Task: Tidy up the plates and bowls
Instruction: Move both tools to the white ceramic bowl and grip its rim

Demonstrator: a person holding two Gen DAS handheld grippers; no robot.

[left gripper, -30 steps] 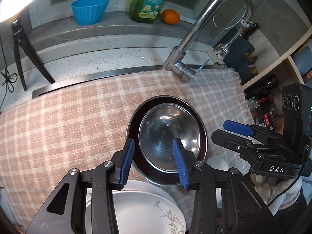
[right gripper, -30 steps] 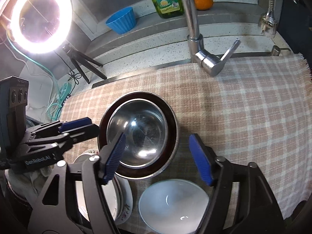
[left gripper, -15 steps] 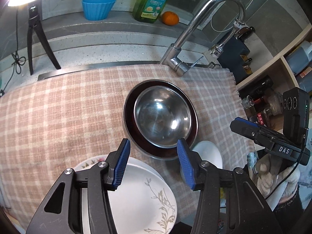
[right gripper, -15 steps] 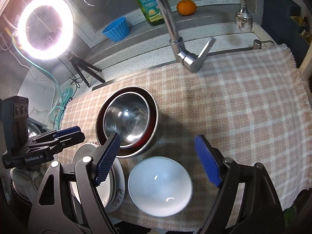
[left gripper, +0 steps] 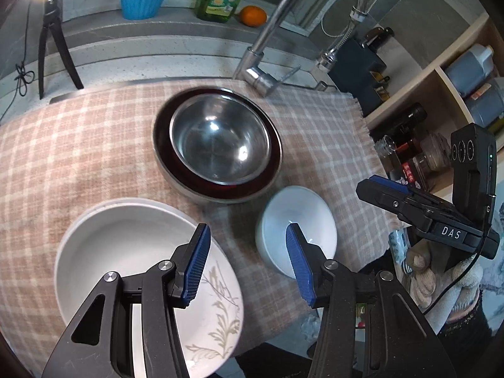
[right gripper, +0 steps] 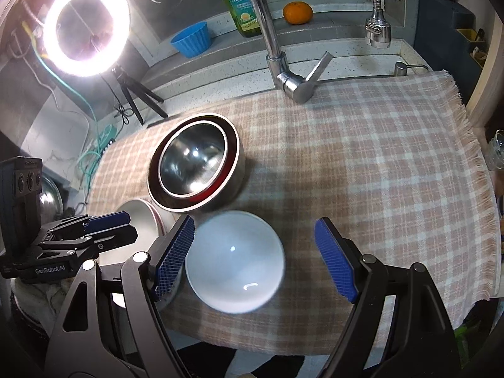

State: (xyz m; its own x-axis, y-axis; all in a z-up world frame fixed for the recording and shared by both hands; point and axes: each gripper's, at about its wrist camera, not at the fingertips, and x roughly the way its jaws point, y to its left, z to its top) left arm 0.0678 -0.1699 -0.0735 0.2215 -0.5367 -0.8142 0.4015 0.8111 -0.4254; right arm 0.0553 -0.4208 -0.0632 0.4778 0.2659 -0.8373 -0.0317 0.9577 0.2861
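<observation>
Checked cloth (left gripper: 78,145) covers the sink counter under the tap (left gripper: 277,37). Left to right I see: white plates (left gripper: 126,245) stacked, steel bowl (left gripper: 220,145) nested in a dark-rimmed bowl (left gripper: 271,173), white bowl (left gripper: 299,217) near the edge. My left gripper (left gripper: 247,264) is spread, empty, above the cloth between plates and white bowl; my right gripper (right gripper: 255,255) is wide apart, gripping nothing, over the white bowl.
</observation>
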